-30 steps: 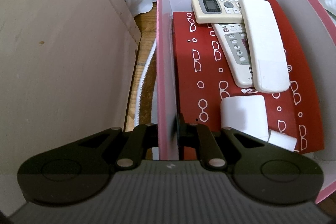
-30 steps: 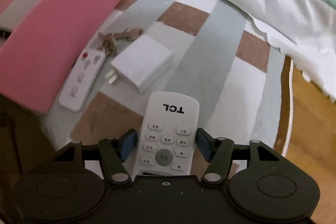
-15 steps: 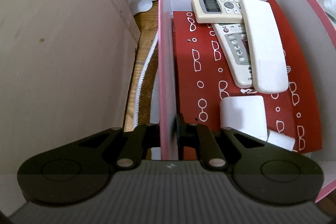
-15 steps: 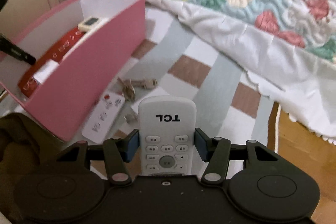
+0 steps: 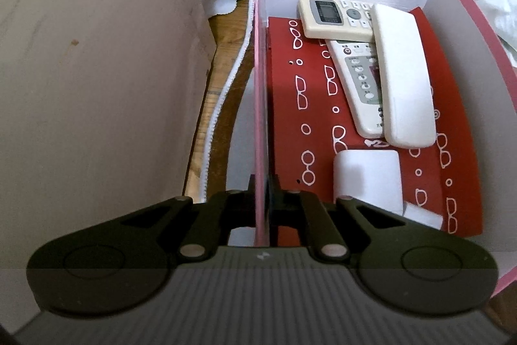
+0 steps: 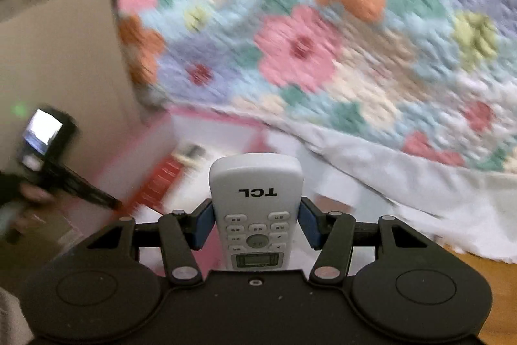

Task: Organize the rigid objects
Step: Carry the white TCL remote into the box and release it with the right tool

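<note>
My left gripper point(image 5: 262, 199) is shut on the left wall of the pink box point(image 5: 260, 105). Inside on a red patterned liner point(image 5: 284, 125) lie a cream remote with a screen point(image 5: 332, 16), a grey-buttoned remote point(image 5: 357, 86), a plain white remote point(image 5: 404, 76) across them, and a white charger block point(image 5: 368, 180). My right gripper point(image 6: 257, 223) is shut on a white TCL remote point(image 6: 255, 199), held in the air. The pink box point(image 6: 145, 151) shows blurred beyond and below it.
A beige cabinet panel point(image 5: 97, 70) stands close to the box's left. A wooden floor strip and a white rug edge point(image 5: 223, 105) lie between them. A floral quilt point(image 6: 323, 37) with a white hem hangs behind. The left hand-held gripper point(image 6: 48, 157) shows at the left.
My right gripper has lifted the TCL remote off the rug and swung towards the pink box; the view is blurred. The left gripper keeps its hold on the box wall.
</note>
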The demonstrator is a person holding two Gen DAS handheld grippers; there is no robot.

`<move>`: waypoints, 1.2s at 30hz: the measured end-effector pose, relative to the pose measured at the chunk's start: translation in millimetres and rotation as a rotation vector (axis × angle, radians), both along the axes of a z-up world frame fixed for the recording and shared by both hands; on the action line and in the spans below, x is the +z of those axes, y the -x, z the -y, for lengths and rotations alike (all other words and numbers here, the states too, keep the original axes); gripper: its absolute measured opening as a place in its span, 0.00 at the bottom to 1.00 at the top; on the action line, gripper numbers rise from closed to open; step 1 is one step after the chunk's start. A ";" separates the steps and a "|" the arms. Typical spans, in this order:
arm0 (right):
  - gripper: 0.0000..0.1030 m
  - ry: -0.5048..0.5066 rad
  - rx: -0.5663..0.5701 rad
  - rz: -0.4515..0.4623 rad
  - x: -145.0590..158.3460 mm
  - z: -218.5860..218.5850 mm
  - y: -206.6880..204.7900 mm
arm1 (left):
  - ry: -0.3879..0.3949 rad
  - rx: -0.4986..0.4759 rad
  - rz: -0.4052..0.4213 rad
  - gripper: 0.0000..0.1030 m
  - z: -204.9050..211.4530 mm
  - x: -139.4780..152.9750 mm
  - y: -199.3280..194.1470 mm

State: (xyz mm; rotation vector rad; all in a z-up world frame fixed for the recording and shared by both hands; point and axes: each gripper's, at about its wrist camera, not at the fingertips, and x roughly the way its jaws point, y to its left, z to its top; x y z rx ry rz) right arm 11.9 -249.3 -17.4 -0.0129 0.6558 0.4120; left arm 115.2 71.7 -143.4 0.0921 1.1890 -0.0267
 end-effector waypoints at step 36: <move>0.59 0.358 0.420 -0.118 -70.7 -163.7 -45.4 | -0.020 -0.041 0.007 0.04 3.1 0.1 4.2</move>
